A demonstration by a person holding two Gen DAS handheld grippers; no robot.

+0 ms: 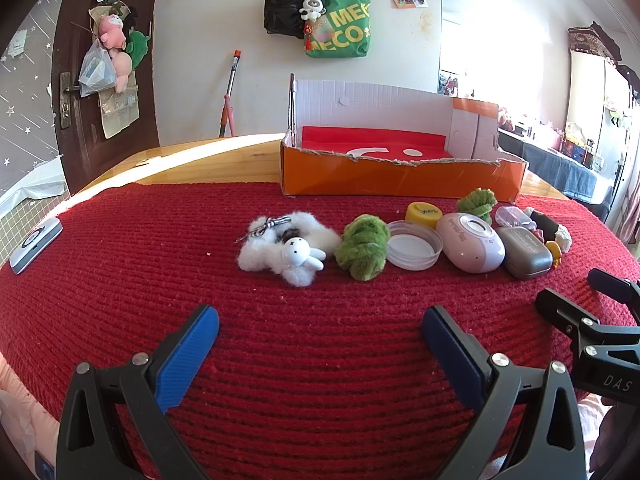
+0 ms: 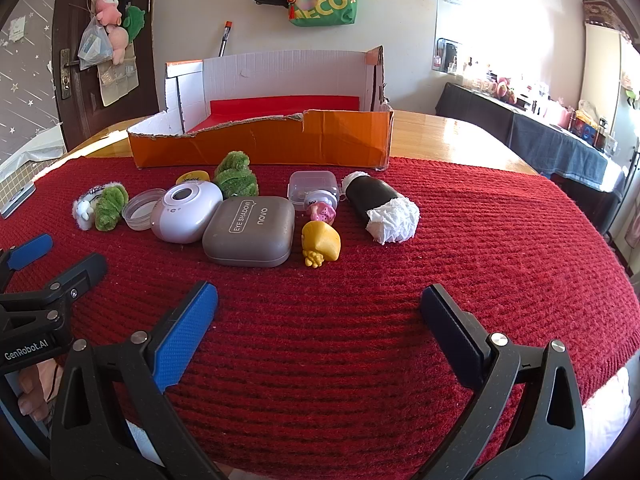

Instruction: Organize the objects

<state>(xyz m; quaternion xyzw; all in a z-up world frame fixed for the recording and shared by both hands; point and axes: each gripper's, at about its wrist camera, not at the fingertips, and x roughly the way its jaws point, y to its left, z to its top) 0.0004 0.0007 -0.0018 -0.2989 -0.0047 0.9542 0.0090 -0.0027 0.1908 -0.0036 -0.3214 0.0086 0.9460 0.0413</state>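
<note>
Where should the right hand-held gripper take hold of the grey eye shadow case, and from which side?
Probably across the grey eye shadow case on its two shorter, rounded sides, coming from above and the near edge. It lies flat, lid up; the pink device crowds its left, the yellow toy its right.

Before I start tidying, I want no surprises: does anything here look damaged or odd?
Yes: the orange cardboard box behind the row of items has a ragged, torn front wall, cut lower toward one end. It stands upright, and nothing looks spilled.
</note>
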